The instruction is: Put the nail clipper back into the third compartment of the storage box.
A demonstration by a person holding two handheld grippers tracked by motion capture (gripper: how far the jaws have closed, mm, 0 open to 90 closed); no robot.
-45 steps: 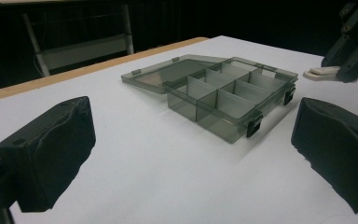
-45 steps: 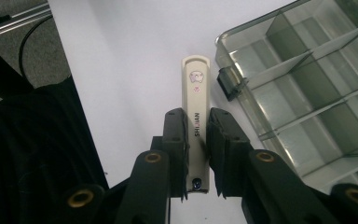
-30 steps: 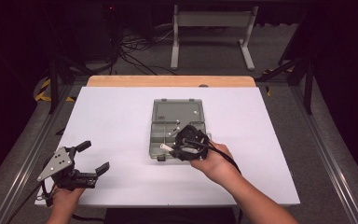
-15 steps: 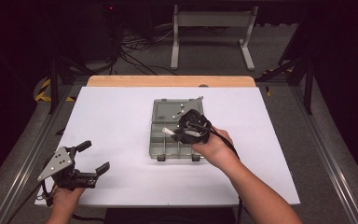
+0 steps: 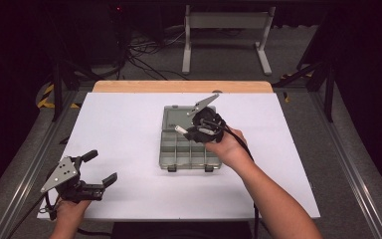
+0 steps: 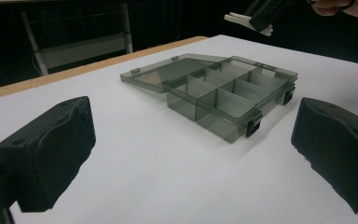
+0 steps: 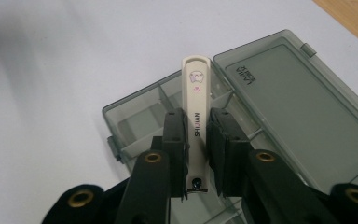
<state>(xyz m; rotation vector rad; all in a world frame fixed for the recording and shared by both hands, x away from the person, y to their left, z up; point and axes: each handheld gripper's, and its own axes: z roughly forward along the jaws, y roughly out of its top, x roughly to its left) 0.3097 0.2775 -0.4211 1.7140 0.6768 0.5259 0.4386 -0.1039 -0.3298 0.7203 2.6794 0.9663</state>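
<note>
A smoky grey compartment box (image 5: pixel 189 149) lies open mid-table, its lid (image 5: pixel 176 117) flat on the far side; it also appears as the box (image 6: pixel 223 100) and the box (image 7: pixel 140 116). My right gripper (image 5: pixel 191 132) hovers above the box, shut on a cream nail clipper (image 7: pixel 196 107) that sticks out past the jaws over the compartments. The clipper's tip (image 5: pixel 179 128) points left. My left gripper (image 5: pixel 99 169) rests near the table's front left corner, open, with nothing between its pads (image 6: pixel 51 149).
A white sheet (image 5: pixel 119 129) covers the table, with a wooden strip (image 5: pixel 179 86) along the far edge. Metal rails run down both sides. A white stand (image 5: pixel 226 30) and cables sit on the floor beyond the table.
My right gripper has moved away from me along the box, carrying the nail clipper from the near compartments toward the lid side. The left gripper has stayed put.
</note>
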